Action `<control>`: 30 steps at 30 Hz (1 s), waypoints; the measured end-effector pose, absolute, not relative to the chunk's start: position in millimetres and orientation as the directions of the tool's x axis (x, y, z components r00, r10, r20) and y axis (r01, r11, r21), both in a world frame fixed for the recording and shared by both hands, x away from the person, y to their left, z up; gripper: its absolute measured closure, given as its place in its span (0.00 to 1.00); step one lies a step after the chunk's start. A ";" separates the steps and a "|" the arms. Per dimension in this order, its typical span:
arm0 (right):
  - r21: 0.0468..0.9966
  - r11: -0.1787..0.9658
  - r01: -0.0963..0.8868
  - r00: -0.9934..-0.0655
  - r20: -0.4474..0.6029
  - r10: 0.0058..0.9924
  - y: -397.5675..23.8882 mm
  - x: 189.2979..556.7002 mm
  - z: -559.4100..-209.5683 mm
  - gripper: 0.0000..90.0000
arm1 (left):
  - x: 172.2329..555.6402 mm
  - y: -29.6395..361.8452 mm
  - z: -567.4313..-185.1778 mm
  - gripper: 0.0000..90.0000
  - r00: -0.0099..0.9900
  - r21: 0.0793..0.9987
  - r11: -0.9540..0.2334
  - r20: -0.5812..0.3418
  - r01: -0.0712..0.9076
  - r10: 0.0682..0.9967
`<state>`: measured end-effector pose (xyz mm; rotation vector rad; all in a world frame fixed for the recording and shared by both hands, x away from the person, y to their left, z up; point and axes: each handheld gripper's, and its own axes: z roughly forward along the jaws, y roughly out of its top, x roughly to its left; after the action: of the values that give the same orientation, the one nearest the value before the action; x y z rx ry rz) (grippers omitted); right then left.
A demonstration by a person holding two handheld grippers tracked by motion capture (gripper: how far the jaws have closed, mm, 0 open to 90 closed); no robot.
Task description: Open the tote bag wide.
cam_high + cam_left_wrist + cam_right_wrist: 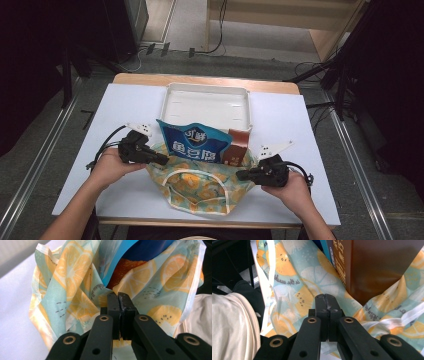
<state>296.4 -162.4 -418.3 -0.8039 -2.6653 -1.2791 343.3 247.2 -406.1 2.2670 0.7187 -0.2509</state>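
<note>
Pale blue covering tops the desk (125,105), whose wooden edge shows at the far side, with grey floor and dark stands around it. Nearest the person lies the lemon-print cloth bag (200,187), at the desk's near edge, and everything else sits relative to it. The left tongs (161,160) reach the bag's left rim and the right tongs (242,175) its right rim, each held in a hand (112,167). From above, the grip is too small to judge; the left gripper view settles it, showing the left tongs (119,297) clenched with a fold of the bag's fabric (75,290) pinched between them. The right gripper view shows the right tongs (325,298) clenched too, pressed against the bag's cloth (294,282), though whether fabric is caught between them is not clear. Standing in the bag's mouth are a blue snack packet (192,142) and, to its right, a brown carton (236,147); the right gripper view shows the carton's (382,267) brown face close, just beyond the tongs. Behind the bag, farther off, rests an open white tray (207,105).
</note>
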 end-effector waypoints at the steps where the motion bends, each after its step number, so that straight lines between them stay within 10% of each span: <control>1: 0.705 0.514 0.488 -0.860 0.286 0.423 -162.4 296.2 -418.3 1.00 | 343.0 247.2 -406.1 1.00 0.823 0.590 -0.574 -0.383 0.568 0.421; 30: 0.776 0.442 0.450 -0.858 0.238 0.456 -142.5 293.2 -394.0 1.00 | 298.4 263.7 -390.8 1.00 0.853 0.655 -0.546 -0.395 0.522 0.340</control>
<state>293.2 -142.5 -394.0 -0.8393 -2.6725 -1.4360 298.4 263.7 -390.8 2.1993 0.6226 -0.2809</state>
